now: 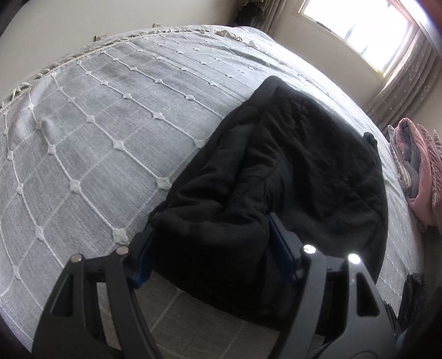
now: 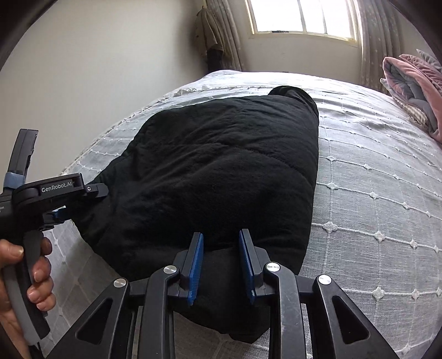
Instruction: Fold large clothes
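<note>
A black padded garment lies folded in a thick bundle on the grey bedspread. My left gripper stands wide, its blue pads pressed on either side of the bulging near corner of the garment. In the right wrist view the same black garment fills the middle. There my right gripper is pinched narrow on a fold at the near edge, with black cloth between its pads. The left gripper shows at the left in a person's hand, clamped over the garment's left edge.
A folded pink and grey blanket lies at the bed's right side and also shows as the pink blanket. A window with curtains is behind the bed. Bare grey bedspread stretches right of the garment.
</note>
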The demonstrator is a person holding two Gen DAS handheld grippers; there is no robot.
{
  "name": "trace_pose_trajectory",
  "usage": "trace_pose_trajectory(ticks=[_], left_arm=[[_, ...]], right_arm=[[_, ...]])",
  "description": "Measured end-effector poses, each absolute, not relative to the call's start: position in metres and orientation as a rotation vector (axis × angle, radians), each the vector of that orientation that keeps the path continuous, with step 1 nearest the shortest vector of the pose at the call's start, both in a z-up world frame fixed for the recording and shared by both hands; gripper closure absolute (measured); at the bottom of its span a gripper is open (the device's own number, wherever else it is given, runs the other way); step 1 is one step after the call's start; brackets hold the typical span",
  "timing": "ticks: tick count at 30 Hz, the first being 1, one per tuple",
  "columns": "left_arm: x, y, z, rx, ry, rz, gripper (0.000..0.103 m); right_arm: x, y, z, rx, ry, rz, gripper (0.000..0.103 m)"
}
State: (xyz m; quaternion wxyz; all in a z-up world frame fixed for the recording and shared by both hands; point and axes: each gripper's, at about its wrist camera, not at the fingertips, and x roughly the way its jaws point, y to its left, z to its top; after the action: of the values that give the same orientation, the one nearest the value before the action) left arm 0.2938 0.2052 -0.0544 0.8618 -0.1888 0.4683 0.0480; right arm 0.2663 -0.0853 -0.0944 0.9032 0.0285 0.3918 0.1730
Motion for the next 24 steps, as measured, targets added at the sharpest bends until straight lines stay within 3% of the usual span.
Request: trace_pose_trajectory(ticks=[9,15,24], left_arm=[[0.293,0.209,-0.059,-0.419,0.985,0.099,0.024],[0.295,0.215,-0.059,-0.462,0.999,0.079,0.022],[0.298,0.219,-0.06,-0.486,1.014,0.062,0.022]], right_arm=[[0.267,-0.089,-0.095,0.025,0.821,0.375,0.076],[0.285,-0.105,-0.063,0.091,0.844,0.436,0.075],[0.425,-0.135,-0.027,0.262,0.895,0.306,0.075]])
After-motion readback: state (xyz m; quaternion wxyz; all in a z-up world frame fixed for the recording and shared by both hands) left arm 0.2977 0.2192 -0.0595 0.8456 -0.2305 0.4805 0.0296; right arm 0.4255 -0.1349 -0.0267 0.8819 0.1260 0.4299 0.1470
